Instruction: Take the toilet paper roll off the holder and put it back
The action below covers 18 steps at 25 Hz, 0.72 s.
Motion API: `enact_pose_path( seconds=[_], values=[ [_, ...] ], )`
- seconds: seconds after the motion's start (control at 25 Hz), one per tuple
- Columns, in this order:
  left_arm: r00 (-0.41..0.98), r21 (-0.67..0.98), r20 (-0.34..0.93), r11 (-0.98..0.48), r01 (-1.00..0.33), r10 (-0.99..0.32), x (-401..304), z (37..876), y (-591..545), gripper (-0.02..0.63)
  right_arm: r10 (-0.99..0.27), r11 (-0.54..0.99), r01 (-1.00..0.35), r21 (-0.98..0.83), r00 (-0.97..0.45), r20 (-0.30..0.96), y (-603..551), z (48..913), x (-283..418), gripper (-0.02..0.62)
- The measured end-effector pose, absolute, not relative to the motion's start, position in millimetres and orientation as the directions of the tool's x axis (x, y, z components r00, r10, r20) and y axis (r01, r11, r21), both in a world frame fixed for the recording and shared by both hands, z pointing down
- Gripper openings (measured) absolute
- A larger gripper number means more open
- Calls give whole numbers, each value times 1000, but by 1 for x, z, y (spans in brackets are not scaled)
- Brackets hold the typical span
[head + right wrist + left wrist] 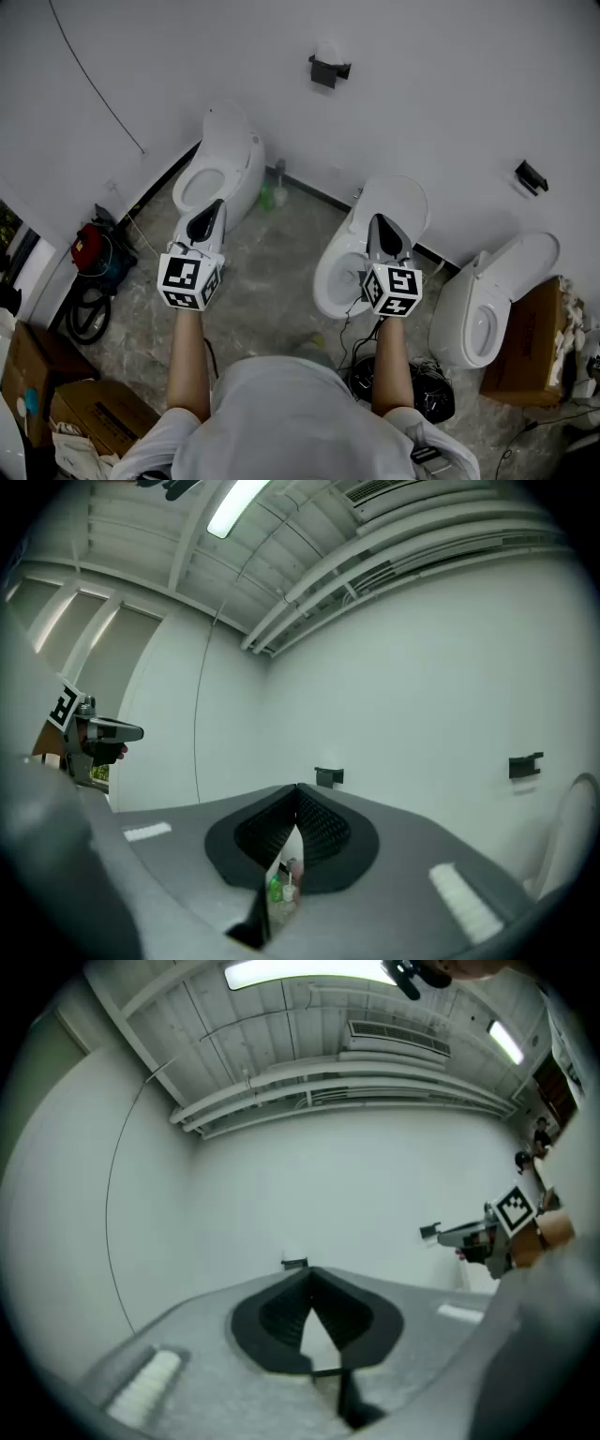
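My white shirt (281,417) and bare forearms fill the foot of the head view, and each of my hands holds a marker-cubed gripper out over a grey tiled floor (267,300). The left gripper (217,202) points at the leftmost of three white toilets (225,164), its jaws closed together on nothing. The right gripper (377,217) hangs over the middle toilet (352,253), its jaws likewise tip to tip and empty. Through the slit below the right jaws' tips (296,789), a green bottle (277,890) shows on the floor by the wall.

The toilet paper roll (328,53) sits high on the white wall, on its dark holder (328,72), well apart from both grippers and between the lines of the two. From the left gripper view the holder (294,1263) is a small dark bracket just above the jaw tips (309,1274); the roll itself is too small there to make out for certain. A second dark holder (531,176) hangs farther right, above the third toilet (487,305).
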<state>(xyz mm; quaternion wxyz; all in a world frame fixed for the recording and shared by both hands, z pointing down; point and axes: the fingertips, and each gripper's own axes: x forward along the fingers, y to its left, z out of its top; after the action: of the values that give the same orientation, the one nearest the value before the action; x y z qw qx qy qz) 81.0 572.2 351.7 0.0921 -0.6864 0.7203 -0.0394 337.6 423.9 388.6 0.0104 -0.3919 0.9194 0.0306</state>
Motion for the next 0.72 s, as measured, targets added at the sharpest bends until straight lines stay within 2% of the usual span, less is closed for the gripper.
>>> enact_pose_path(
  seconds=[0.72],
  values=[
    [-16, -141, -75, 26, -990, -997, 86, 360, 578, -2, -731, 680, -733, 31, -680, -57, 437, 392, 338, 0]
  ],
)
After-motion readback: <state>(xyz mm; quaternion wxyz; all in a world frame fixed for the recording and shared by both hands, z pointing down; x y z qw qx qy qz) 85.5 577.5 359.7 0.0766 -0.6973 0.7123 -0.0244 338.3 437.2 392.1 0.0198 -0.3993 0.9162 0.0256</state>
